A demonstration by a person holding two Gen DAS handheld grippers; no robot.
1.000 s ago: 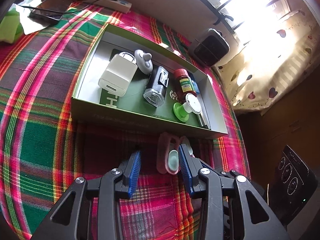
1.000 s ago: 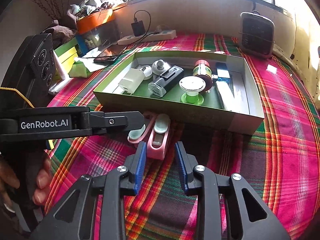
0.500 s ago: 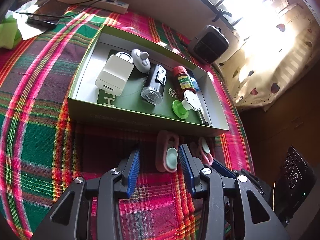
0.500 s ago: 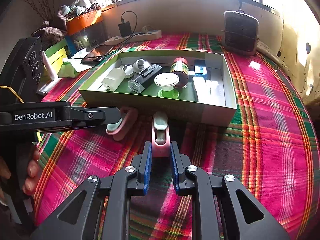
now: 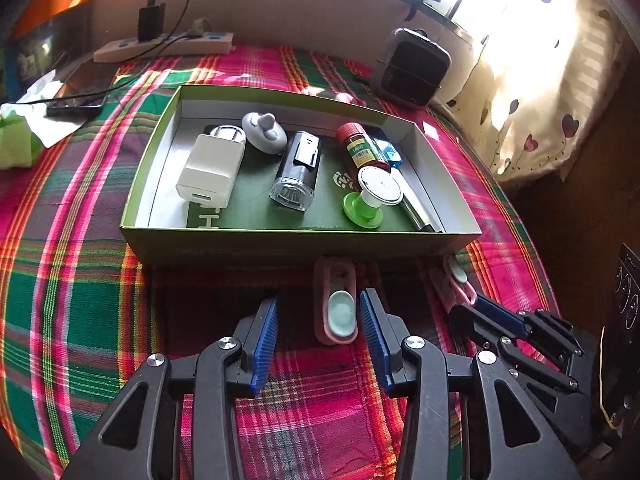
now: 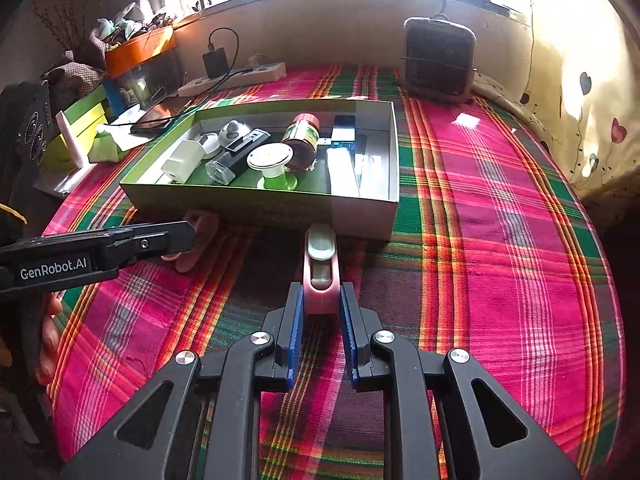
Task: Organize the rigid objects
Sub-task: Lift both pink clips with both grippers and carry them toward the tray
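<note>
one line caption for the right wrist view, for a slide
Right hand-held gripper shut on a pink clip lying in front of the green box of small items.

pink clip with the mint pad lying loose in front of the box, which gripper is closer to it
Left. The left gripper is open around that pink clip, not touching it. The right gripper is off to its right, shut on the other clip.

**Layout of the box, the two clips and my grippers**

I am viewing the box point(image 5: 280, 240) lying on the cloth point(image 5: 80, 300), with the charger point(image 5: 212, 170), torch point(image 5: 298, 172), bottle point(image 5: 360, 148) and spool point(image 5: 370, 198) lying inside, left to right. Before its near wall, one clip point(image 5: 335, 308) is lying between my left gripper's point(image 5: 318, 334) fingers; the other clip point(image 6: 320, 268) is sitting between my right gripper's point(image 6: 320, 328) fingers, further right.
</note>
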